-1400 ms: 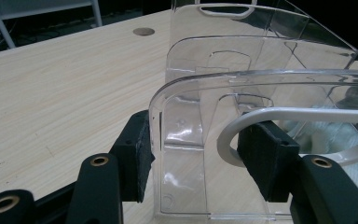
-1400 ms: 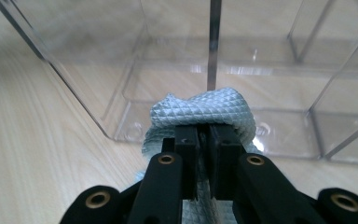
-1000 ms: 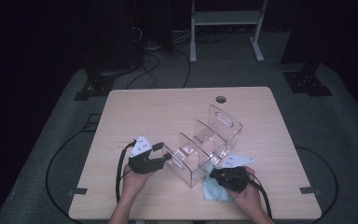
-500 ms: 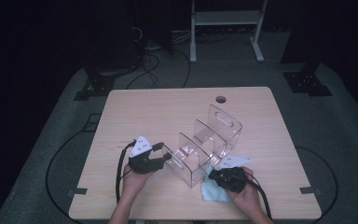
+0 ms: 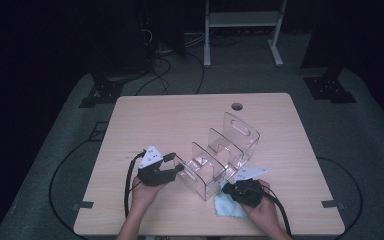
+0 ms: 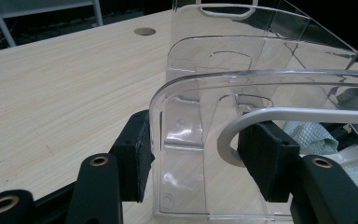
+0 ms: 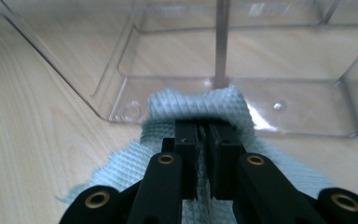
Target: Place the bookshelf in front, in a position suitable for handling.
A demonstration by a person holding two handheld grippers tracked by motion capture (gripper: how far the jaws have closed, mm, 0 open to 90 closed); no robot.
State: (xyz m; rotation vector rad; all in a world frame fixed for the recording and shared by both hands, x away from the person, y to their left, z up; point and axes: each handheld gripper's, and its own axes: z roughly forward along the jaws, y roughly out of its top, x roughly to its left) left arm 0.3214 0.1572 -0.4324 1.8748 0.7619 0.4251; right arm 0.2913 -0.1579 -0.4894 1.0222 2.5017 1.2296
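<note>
On the tabletop (image 5: 180, 120) sits a clear organizer (image 5: 220, 155), near the front edge. The left gripper (image 5: 172, 167) stands spread wide, its pads either side of the organizer's near end wall, not pressing it. The right gripper (image 7: 204, 140) is pinched tight on a pale blue cloth (image 7: 191, 109), which lies bunched against the organizer's base.

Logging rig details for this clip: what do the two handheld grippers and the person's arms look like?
Both grippers are black. The left gripper carries a grey three-cornered plate with small dark dots; the right gripper carries a similar plate. Each trails a black cable toward the table's near edge. In the gripper views the jaws are black bars with brass-coloured rivets and blocky black pads. No sleeves are visible on the forearms.
</note>
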